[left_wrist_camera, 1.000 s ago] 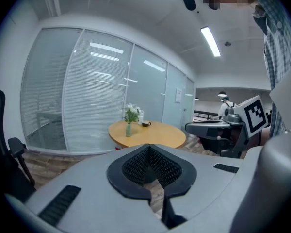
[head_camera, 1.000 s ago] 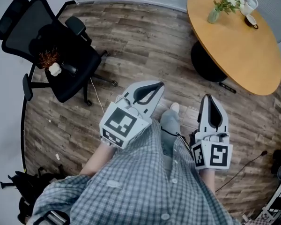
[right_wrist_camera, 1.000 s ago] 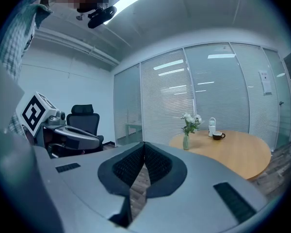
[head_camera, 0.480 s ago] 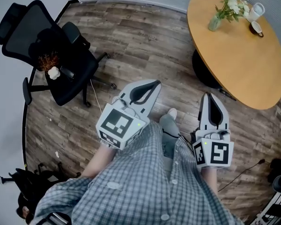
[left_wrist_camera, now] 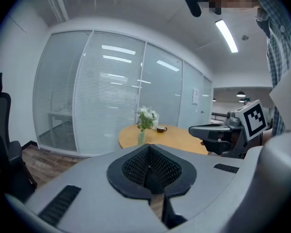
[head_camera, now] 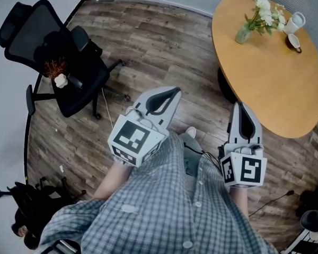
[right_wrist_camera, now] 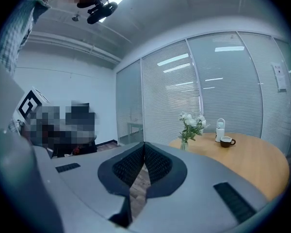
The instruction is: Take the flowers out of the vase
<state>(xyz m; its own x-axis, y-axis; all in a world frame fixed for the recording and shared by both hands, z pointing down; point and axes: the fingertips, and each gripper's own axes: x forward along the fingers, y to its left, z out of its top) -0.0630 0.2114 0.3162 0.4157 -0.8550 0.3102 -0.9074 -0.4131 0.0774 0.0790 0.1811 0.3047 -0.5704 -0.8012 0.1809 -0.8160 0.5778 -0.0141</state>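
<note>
Nearing the desk (head_camera: 270, 83) over the last second; left tool (head_camera: 173, 92) and right tool (head_camera: 238, 106) pinched shut, empty; vase (head_camera: 242, 34) and flowers (head_camera: 265, 10) still beyond reach.

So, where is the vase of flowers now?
Head view, upper right: the vase stands on the round table, just left of the white jug and the cup.

Left gripper: I see my grey-and-white left gripper (head_camera: 175, 91) low in the middle, jaws together, empty, above the wood-plank floor (head_camera: 159, 46).
Right gripper: my right gripper (head_camera: 238, 107) is beside it, jaws also together, its tip near the table's edge.
Table: a round light-wood table (head_camera: 275, 89), upper right.
Flowers: white flowers on green stems (head_camera: 264, 12), upright in a small clear glass vase (head_camera: 242, 34) on the table's far side.
Cups: a white mug (head_camera: 296, 22) and a dark cup on a saucer (head_camera: 293, 41), near the flowers.
Chair: a black wheeled office chair (head_camera: 69, 83), left.
</note>
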